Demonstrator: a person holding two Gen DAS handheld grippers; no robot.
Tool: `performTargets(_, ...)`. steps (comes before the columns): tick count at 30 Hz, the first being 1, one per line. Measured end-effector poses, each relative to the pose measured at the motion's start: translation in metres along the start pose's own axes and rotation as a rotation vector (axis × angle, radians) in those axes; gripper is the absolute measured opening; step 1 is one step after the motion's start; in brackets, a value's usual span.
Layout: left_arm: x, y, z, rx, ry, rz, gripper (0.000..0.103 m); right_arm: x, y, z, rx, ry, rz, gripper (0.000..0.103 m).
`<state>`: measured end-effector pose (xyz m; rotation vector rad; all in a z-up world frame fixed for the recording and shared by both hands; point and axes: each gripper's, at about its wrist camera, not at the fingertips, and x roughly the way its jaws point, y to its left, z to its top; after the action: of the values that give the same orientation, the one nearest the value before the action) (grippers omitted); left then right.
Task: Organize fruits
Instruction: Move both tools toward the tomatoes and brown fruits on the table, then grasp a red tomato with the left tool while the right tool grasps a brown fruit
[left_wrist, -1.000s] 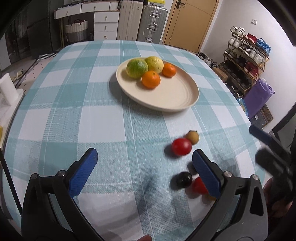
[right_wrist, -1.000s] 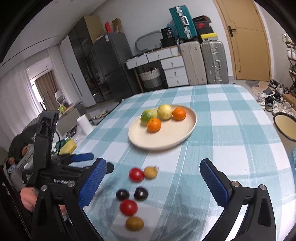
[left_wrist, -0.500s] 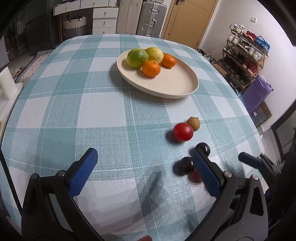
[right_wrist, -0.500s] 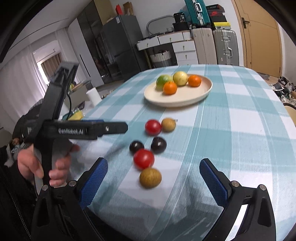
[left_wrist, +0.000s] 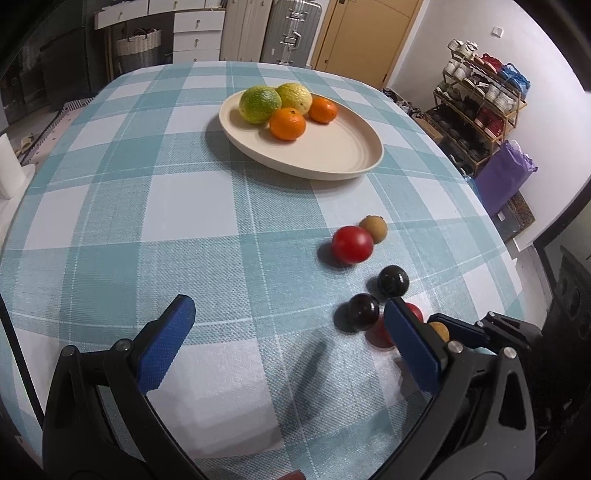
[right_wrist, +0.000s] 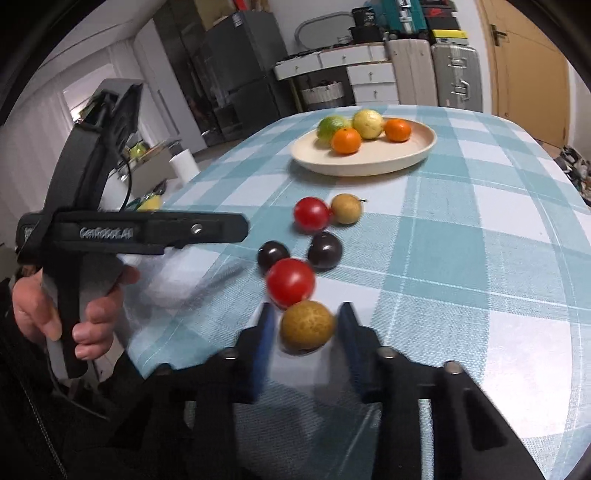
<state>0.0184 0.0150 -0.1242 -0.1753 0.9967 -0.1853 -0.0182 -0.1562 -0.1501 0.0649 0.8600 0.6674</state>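
A cream plate holds two oranges, a green citrus and a yellow citrus. Loose on the checked cloth lie two red tomatoes, two dark plums and two brown fruits. My right gripper has its blue pads narrowed around the near brown fruit; contact on the left pad is blurred. My left gripper is open and empty above the cloth, its right finger beside a plum.
The table's rounded near edge lies just under both grippers. The left gripper's handle and hand fill the left of the right wrist view. Suitcases, drawers and a door stand beyond the table; a shoe rack stands at right.
My right gripper has dropped toward the near brown fruit and its jaws have closed from wide open to just around it. My left gripper has edged forward, staying open.
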Motion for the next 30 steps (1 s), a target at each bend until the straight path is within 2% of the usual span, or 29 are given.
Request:
performTargets(8, 0.005, -0.006, -0.001, 0.004, 0.021, -0.039, 0.102, -0.011, -0.006, -0.003, 0.019, -0.034, 0.011, 0.029)
performTargets(19, 0.019, -0.006, 0.026, -0.008, 0.01, -0.069, 0.102, -0.024, -0.011, 0.006, 0.026, -0.093, 0.011, 0.029)
performTargets(24, 0.031, -0.009, 0.035, -0.007, 0.029, -0.09, 0.101, -0.026, -0.016, 0.007, 0.037, -0.102, 0.005, 0.029)
performTargets(28, 0.044, -0.016, 0.038, 0.027, 0.061, -0.078, 0.101, -0.026, -0.023, 0.009, 0.051, -0.104, 0.004, 0.029)
performTargets(30, 0.048, -0.017, 0.039, 0.028, 0.067, -0.091, 0.097, -0.026, -0.025, 0.011, 0.053, -0.107, -0.001, 0.029)
